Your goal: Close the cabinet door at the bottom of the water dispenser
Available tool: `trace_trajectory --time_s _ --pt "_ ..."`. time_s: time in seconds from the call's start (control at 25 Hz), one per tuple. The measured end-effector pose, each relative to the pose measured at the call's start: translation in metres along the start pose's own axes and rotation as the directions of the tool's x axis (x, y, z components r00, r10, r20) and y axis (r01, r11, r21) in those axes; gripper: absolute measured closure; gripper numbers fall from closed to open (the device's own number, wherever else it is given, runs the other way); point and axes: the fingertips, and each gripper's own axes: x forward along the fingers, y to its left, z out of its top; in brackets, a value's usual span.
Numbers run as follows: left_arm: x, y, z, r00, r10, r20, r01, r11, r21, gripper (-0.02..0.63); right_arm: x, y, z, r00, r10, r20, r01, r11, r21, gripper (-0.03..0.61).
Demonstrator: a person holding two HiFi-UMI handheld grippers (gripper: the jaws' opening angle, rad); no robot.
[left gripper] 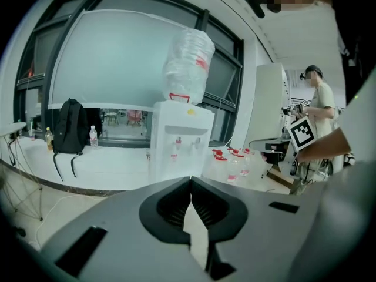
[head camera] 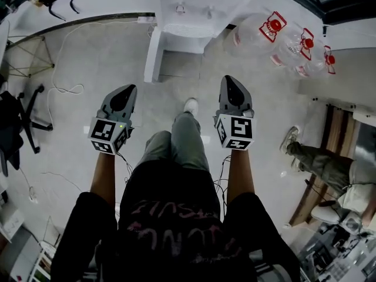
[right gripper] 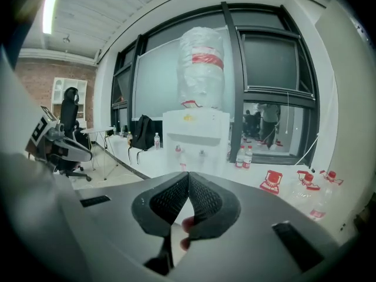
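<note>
Tips together and empty on left claw (head camera: 127, 88) and right claw (head camera: 228, 79), apart from water dispenser (head camera: 194, 7), cabinet door (head camera: 153, 56) open

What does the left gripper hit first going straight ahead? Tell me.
Probably the water dispenser: the shut left gripper has its tips lined up on its white lower front, with only bare floor between. Depth is unclear, so it could touch the floor first.
</note>
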Motion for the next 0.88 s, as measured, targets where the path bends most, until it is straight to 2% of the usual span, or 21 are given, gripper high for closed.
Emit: trace_trajectory --time_s 0.28,0.6,0.88 --pt "0.043 0.028 -0.065 0.999 0.034 -0.008 -0.035 0.998 -0.057 0.598 0.051 -0.011 -0.057 1.0 0.017 -0.012 -0.017 1.0 -0.006 0.565" --pt "0.099 0.053 -0.136 0.998 0.064 0.013 -0.064 0.997 -0.034 0.598 0.106 -0.026 -0.135 1.0 0.029 0.01 -0.029 0.999 -0.023 0.565" --pt "0.127 0.073 -0.206 0.994 0.091 0.057 -0.09 0.996 -0.019 0.598 0.135 -0.032 -0.211 0.999 0.027 0.03 -0.026 0.999 -0.039 0.565"
